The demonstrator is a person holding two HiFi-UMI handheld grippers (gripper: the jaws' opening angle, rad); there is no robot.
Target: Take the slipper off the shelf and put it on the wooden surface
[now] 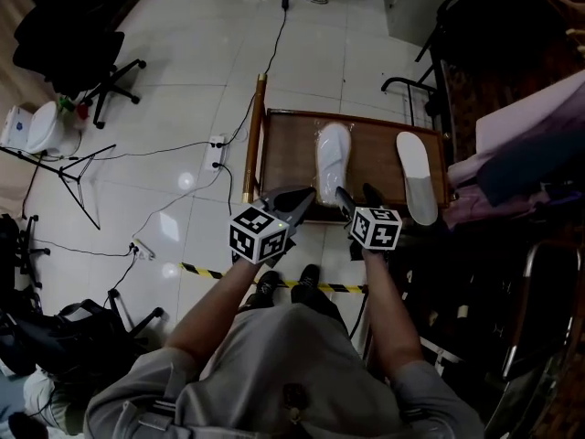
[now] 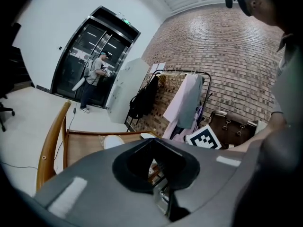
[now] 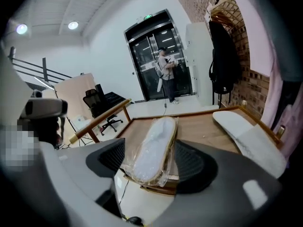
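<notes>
A white slipper in clear plastic wrap (image 1: 333, 158) lies lengthwise on the low wooden surface (image 1: 288, 154), its heel end over the near edge. My right gripper (image 1: 356, 195) is at that heel. In the right gripper view the wrapped slipper (image 3: 154, 145) sits between the wide jaws of the right gripper (image 3: 150, 150), whose pads stand clear of it. A second, unwrapped white slipper (image 1: 418, 176) lies to the right on the same wood (image 3: 203, 126). My left gripper (image 1: 297, 198) hovers just left of the wrapped slipper, jaws together and empty (image 2: 152, 143).
A dark metal shelf (image 1: 457, 318) and hanging clothes (image 1: 521, 144) crowd the right side. Cables and a power strip (image 1: 218, 144) run over the tiled floor on the left, near an office chair (image 1: 73, 44). A person (image 3: 165, 72) stands by the far glass doors.
</notes>
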